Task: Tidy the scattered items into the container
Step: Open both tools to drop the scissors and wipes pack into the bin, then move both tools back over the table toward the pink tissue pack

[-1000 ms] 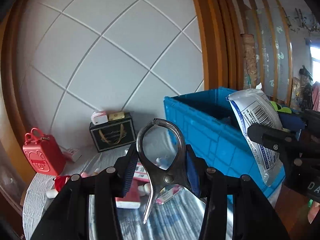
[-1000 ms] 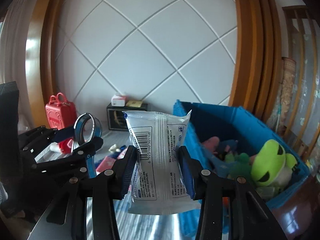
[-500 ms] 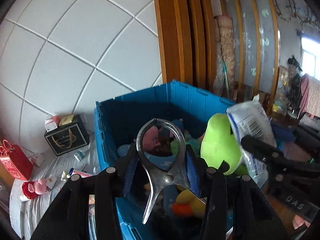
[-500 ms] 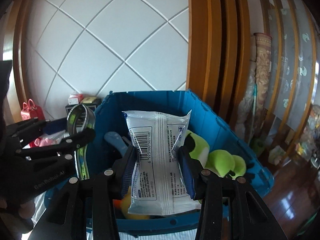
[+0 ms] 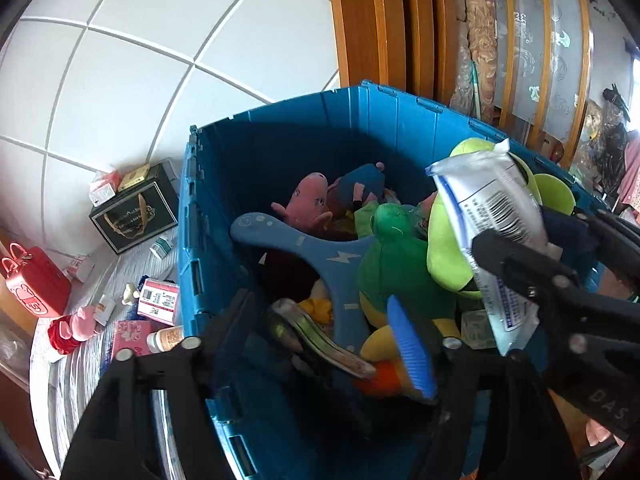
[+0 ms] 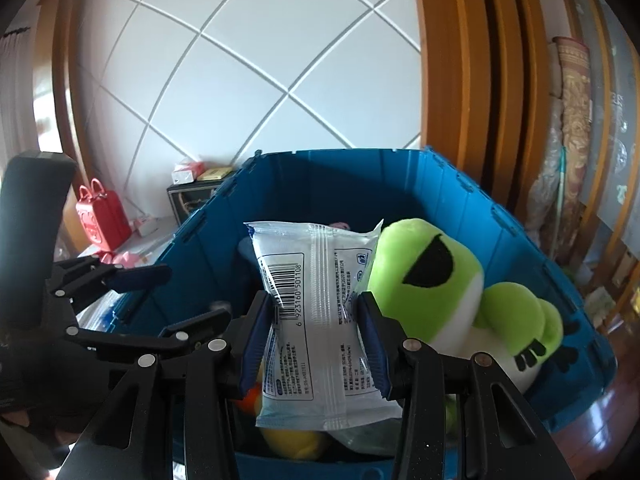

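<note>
Room: white wall w/ diagonal grid lines (image 6: 240,92) fills upper left of both views; orange wood frame (image 6: 452,80) upper right, patterned glass panels at far right.

Blue plastic crate (image 5: 208,208) takes centre of both frames, sitting on a table w/ pale striped cloth (image 5: 80,360), seen at lower left in left view. Inside: lime green frog plush (image 6: 436,276), dark green plush (image 5: 392,256), blue paddle-shaped item w/ lightning bolt mark (image 5: 304,240), pink pig plush (image 5: 308,204), yellow/orange bits low down, partly hidden.

Right gripper (image 6: 316,344) is over the crate, fingers clamped on a white sealed packet (image 6: 316,320); barcode reads 6 923160 501108, other print too small to read. From the left view, packet is at right of frame, above the plushes.

Left gripper (image 5: 328,344) fingers spread apart over the crate; metal clamp (image 5: 320,340) lies loose btw them, blurred, can't tell if it touches either pad.

Still on cloth, left of crate: black gift box w/ gold handles (image 5: 134,212), red mini case (image 5: 34,280), pink-white boxes (image 5: 158,300), red-pink pig toy (image 5: 70,328), small bottle (image 5: 164,336). Labels unreadable.
</note>
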The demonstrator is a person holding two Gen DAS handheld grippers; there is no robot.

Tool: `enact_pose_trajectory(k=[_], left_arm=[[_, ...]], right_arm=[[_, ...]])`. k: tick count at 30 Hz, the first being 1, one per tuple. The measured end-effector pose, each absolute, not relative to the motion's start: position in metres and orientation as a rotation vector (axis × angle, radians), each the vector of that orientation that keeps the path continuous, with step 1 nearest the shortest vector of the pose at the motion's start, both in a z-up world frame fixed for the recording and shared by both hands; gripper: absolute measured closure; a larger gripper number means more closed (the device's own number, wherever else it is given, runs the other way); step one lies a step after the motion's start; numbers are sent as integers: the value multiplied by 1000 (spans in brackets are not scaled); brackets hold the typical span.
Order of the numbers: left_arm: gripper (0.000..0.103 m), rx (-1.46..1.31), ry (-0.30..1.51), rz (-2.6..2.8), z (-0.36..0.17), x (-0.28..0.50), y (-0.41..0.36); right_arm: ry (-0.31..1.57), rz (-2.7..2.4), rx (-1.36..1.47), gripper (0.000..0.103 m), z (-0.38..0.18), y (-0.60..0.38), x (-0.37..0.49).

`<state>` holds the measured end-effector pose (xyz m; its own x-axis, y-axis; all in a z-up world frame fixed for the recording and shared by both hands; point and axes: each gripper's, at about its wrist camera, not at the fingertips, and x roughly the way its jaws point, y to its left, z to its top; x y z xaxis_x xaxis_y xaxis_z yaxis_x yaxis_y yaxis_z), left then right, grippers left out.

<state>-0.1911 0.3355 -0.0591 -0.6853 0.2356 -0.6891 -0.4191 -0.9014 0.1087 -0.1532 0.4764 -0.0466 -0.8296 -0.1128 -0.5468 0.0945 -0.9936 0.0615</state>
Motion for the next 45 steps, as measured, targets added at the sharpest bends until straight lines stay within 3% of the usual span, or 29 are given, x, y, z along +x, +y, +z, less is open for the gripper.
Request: enact_pose_trajectory(k=[13,17,20,22,23,24,45], left_arm=[[32,-997,296,2608,-55,-180,305],[32,-1004,292,2611,-57,-178,301],[32,-998,283,2609,-57,-175,298],[32,-993,273,2605,-57,-171,297],[32,-990,268,2604,-56,-169,296],[32,-989,263,2604,-56,-167,296],[32,-921,142,2644,-49,-118,248]], right_arm=[[-3,-2805,857,58,-38,445,-167],[-6,-2813,837,37,-34,442,-166],[-9,-2823,826,36,-31,442,-161],[-19,-2840,832,23,-29,445,-155],[-28,-2850,833,8,-28,447,-151],[-38,-2860,830,0,-28,450,-145],[-91,-2934,774,0,-20,443,-85]])
